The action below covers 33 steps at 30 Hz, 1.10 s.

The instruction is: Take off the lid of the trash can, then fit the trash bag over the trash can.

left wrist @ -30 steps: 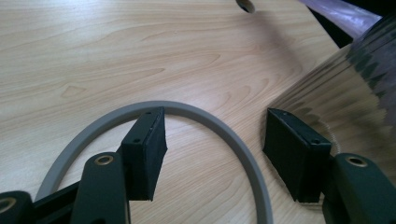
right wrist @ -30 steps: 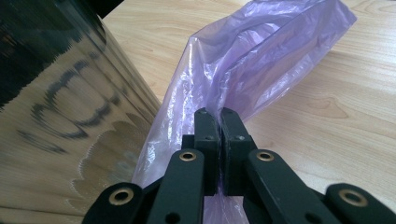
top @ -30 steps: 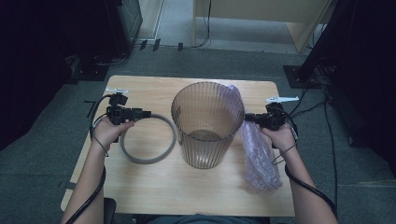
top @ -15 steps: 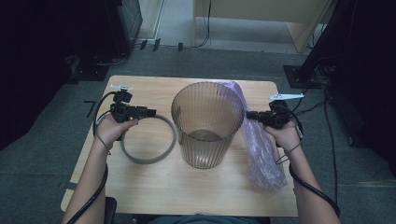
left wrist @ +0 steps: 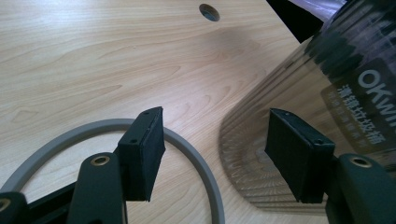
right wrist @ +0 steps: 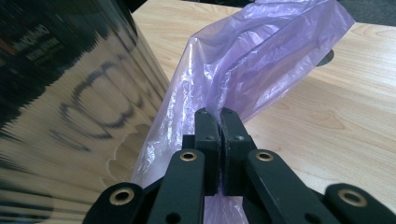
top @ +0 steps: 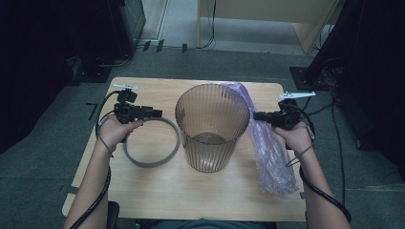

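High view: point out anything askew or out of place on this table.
The grey ring lies flat on the table beside the ribbed bin, not on its rim. The purple bag trails outside the bin, pinched in the right gripper. Nothing looks spilled or damaged.

The purple bag (top: 267, 148) has been lifted higher beside the bin (top: 212, 126) by the right gripper (top: 258, 116).
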Tool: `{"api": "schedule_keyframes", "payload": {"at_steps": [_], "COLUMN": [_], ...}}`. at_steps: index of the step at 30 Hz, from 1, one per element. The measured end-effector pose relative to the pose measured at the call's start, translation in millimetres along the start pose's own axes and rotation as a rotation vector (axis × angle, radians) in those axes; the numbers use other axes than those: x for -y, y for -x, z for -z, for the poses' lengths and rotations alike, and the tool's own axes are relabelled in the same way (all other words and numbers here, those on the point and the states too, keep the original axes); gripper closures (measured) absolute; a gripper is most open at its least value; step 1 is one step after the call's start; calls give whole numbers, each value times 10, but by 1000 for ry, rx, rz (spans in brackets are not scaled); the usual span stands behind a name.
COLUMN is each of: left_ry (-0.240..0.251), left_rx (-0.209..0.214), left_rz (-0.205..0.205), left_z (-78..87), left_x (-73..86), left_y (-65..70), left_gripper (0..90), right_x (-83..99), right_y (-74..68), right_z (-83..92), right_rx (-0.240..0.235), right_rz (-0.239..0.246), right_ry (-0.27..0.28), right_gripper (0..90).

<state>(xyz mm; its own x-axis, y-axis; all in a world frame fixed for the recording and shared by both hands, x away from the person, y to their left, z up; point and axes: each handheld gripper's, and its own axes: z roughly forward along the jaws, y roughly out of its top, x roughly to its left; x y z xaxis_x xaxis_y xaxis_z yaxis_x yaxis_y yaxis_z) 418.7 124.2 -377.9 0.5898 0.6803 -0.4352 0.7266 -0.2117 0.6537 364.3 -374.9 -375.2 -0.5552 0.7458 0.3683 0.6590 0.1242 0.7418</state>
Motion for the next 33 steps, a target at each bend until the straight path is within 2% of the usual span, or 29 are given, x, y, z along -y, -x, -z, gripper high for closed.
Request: {"api": "schedule_keyframes", "payload": {"at_steps": [11,18,22,25,28,33], "left_ry": [-6,-7,-6,8,10,20], "left_rx": [4,5,37,54,74,63], "left_rz": [4,-9,-5,-23,-23,-25], "left_z": [-26,-44,-67,-92,-107,-28], "left_x": [-75,-214,-313,-378,-429,-490], "left_y": [25,55,65,80,93,154], "left_gripper": [370,370,370,370,375,381], "right_x": [-54,-193,-283,-351,-405,-446], "right_y": [-49,-68,-69,-58,-51,-79], "right_z": [43,94,108,102,108,169], "right_rx": [9,1,-8,-9,-17,-25], "right_rz": [4,1,6,15,16,14], "right_ry": [-6,-1,-1,-8,-8,-3], "right_gripper": [892,891,891,891,892,891]}}
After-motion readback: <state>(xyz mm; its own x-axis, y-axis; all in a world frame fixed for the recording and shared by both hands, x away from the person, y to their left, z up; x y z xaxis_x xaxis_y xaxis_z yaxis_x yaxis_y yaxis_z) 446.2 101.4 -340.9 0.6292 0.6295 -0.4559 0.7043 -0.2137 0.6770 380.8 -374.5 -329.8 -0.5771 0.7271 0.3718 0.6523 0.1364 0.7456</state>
